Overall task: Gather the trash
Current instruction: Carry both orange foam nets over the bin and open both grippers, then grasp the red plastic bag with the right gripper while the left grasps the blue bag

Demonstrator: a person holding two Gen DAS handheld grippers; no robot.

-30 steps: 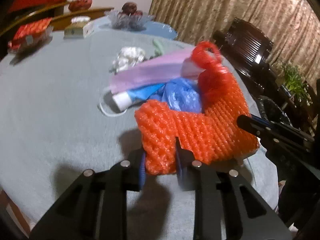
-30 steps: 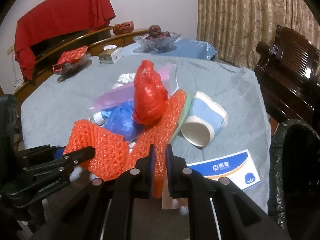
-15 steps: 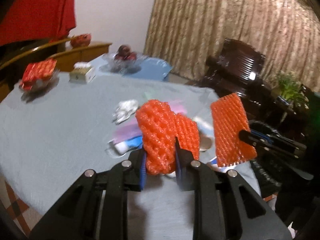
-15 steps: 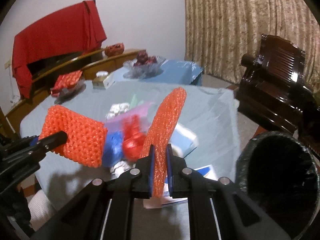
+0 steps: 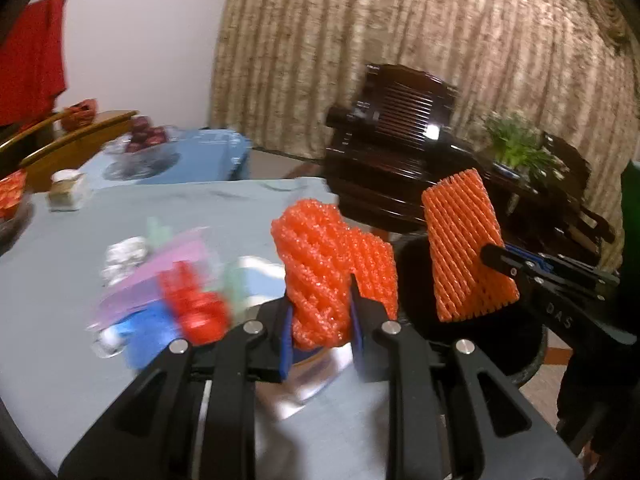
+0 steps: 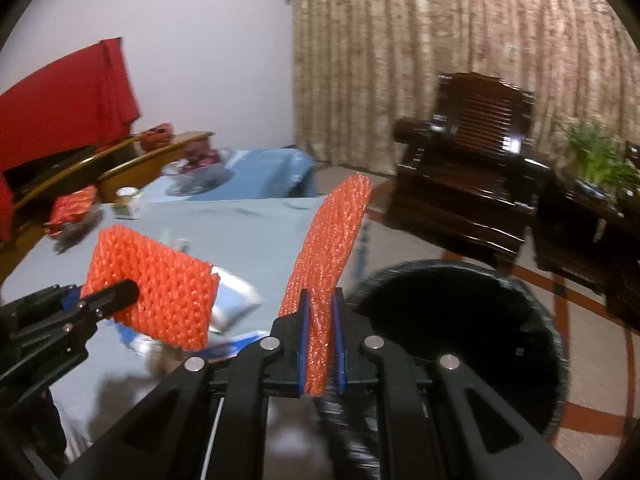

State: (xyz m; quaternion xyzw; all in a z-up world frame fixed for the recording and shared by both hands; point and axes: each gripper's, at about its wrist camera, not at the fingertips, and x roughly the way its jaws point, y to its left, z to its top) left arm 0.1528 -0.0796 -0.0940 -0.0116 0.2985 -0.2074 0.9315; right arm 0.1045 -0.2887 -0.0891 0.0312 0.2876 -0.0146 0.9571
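**Above the Table Edge: Both Grippers Loaded with Foam Net**

Above the near edge of the table, the left gripper is clamped on a bunched orange foam net; the blue pads press its lower part from both sides, and the net stands up out of the jaws. To its right in the left wrist view, the right gripper holds a second orange foam net (a flatter, elongated piece). Its jaws stand narrow, pinching the net's lower end, with the rest leaning up and to the right.

Both nets are off the table surface. In the right wrist view, the second net rises beside the round mouth of a black-lined trash bin, which stands on the floor just off the table's edge.

Remaining trash lies on the grey-blue tablecloth: pink, red and blue pieces in one blurred cluster, with a crumpled silver piece just behind it. A dark wooden armchair stands before the curtain.
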